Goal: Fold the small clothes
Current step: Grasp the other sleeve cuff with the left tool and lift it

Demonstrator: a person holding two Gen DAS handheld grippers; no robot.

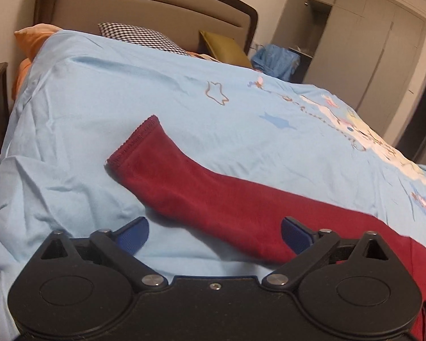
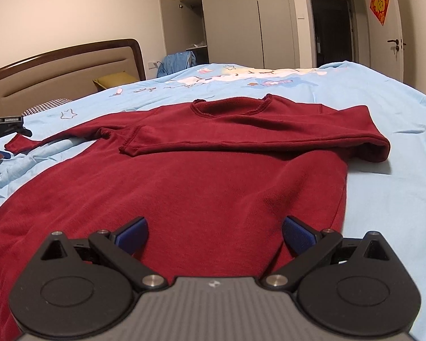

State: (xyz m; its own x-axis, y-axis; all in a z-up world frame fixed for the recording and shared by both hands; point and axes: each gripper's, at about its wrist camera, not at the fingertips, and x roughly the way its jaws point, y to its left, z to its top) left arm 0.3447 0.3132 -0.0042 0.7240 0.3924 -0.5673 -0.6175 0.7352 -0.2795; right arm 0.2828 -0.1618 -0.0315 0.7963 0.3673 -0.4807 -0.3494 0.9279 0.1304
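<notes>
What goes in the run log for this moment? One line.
left gripper open over unfolded sleeve | right gripper open over sweater hem | other sleeve folded across chest

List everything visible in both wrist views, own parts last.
sweater: 1, dark red, flat on the bed, one sleeve folded across the chest, other sleeve stretched out
duvet: 1, light blue with cartoon print, covers the bed
pillows: checked, orange, olive, at the headboard
headboard: 1, beige with dark frame
wardrobe: 1, pale grey, one door open
red wall ornament: 1, beside the door
left tongs: open, above the stretched sleeve
right tongs: open, above the sweater hem
</notes>
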